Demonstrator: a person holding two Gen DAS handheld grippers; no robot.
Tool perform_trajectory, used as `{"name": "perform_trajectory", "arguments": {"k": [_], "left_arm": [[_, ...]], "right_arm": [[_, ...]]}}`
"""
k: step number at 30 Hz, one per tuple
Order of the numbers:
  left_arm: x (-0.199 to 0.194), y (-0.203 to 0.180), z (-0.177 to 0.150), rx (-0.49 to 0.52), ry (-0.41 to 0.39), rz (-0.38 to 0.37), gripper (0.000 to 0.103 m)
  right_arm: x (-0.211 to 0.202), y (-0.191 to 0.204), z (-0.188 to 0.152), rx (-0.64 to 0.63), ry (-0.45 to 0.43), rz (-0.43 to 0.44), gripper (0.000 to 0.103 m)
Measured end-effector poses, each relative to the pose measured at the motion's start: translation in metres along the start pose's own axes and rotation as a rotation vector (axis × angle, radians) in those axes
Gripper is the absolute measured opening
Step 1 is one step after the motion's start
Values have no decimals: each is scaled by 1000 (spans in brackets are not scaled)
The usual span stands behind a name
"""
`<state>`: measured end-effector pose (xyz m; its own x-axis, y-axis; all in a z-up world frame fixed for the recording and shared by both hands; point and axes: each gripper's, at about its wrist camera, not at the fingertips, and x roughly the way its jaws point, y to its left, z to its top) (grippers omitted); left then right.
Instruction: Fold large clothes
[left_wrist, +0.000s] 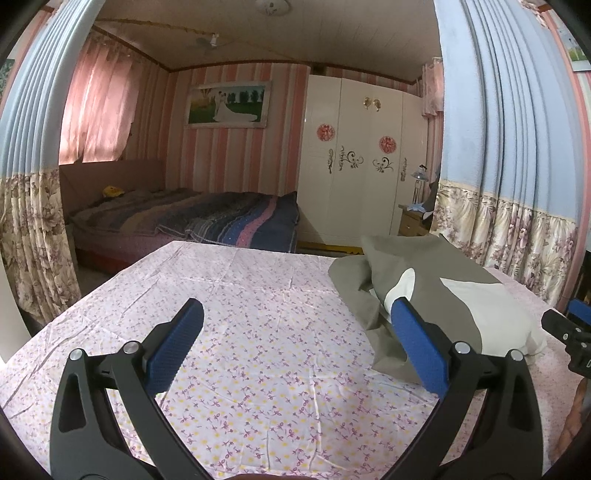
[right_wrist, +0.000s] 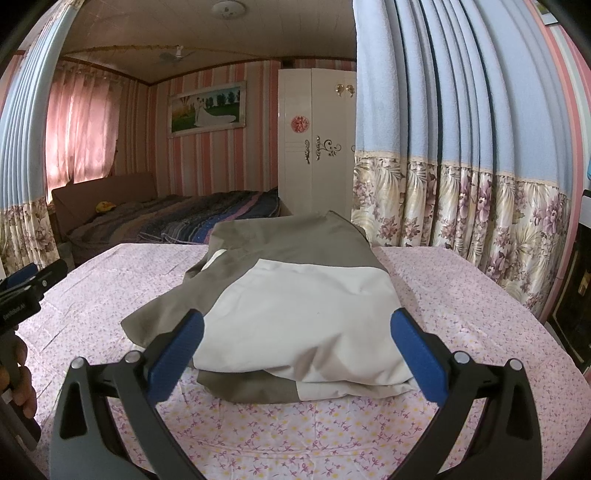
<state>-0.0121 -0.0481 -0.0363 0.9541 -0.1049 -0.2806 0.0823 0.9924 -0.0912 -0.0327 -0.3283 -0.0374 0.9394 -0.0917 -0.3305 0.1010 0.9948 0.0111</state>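
Observation:
A large olive-and-cream garment (right_wrist: 295, 306) lies bunched and partly folded on a floral pink sheet (right_wrist: 461, 314). In the left wrist view the garment (left_wrist: 436, 295) sits at the right, and my left gripper (left_wrist: 295, 310) hovers open over bare sheet (left_wrist: 240, 332), its right fingertip just in front of the cloth's near fold. My right gripper (right_wrist: 295, 317) is open and straddles the near cream edge of the garment, holding nothing. The right gripper (left_wrist: 572, 332) also shows at the right edge of the left wrist view. The left gripper (right_wrist: 26, 291), held by a hand, appears at the left of the right wrist view.
Blue and floral curtains (right_wrist: 461, 166) hang close on the right, and another curtain (left_wrist: 29, 184) hangs at the left. Beyond the work surface stand a bed with a striped blanket (left_wrist: 203, 218), a white wardrobe (left_wrist: 354, 158) and a small nightstand (left_wrist: 412, 221).

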Motion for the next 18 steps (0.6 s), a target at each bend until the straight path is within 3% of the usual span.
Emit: {"name": "perform_trajectory", "arguments": {"k": [8, 18], "left_arm": [[-3, 4, 1, -1, -17, -7, 100], [10, 13, -2, -45, 62, 10, 100]], "right_arm": [[1, 1, 0, -1, 2, 1, 101], [1, -1, 0, -2, 1, 2, 101]]}}
